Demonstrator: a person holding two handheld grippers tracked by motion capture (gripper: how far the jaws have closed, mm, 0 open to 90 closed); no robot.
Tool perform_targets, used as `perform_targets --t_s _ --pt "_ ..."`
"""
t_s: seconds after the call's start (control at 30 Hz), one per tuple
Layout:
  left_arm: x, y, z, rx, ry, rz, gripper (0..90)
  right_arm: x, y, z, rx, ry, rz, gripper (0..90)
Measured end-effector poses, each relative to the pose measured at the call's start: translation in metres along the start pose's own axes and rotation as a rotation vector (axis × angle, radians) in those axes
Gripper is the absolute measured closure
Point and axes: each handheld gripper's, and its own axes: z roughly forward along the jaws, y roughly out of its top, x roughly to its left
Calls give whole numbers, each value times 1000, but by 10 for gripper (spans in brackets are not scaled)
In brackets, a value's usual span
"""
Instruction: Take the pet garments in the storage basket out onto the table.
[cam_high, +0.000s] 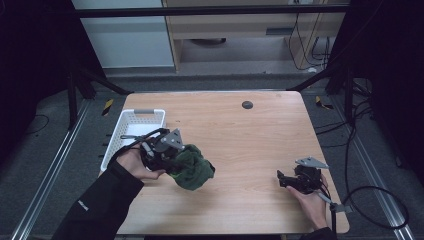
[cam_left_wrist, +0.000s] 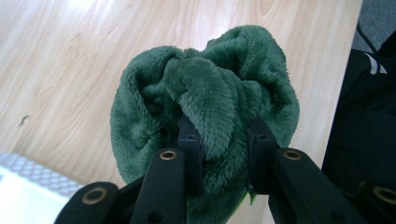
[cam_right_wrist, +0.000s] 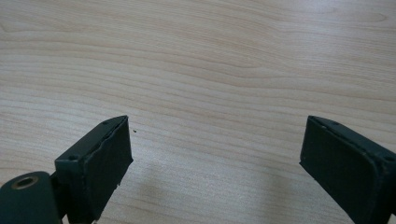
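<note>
- Wood tabletop (cam_high: 240, 145) is carrying a white basket (cam_high: 131, 125) at its left edge.
- Left gripper (cam_left_wrist: 219, 154) is pinching a bunched green cloth (cam_left_wrist: 205, 107), hanging just right of the basket.
- Right gripper (cam_right_wrist: 215, 158) is resting spread wide near the right edge.
- Keeping the pinch firm while carrying over the rim seems wise.

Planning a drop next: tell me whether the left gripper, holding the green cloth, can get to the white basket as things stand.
Probably yes. The left gripper, shut on the green cloth, sits just beside the white basket, whose open top shows nothing lying across it. The right gripper rests far off across the table.
</note>
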Motion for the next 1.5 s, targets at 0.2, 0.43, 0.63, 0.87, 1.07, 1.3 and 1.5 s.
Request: perform_targets --t_s 0.2,0.43,0.63,0.87,1.07,1.3,1.5 --pt "-8 9 18 15 -43 34 725 0 0 0 -2 -1 -3 89" --pt "-13 15 42 33 -84 56 724 1 0 1 -1 1 -4 89" --pt "-14 20 63 45 -112 65 723 1 0 1 -3 3 -4 89" --pt "-14 22 88 75 -139 75 721 1 0 2 0 1 -9 89" --pt "-17 20 102 91 -139 80 720 1 0 2 0 3 -12 89" --pt "-17 18 117 114 -150 84 716 2 0 2 1 3 -14 89" --pt "-17 16 121 108 -163 84 709 2 0 2 4 5 -13 89"
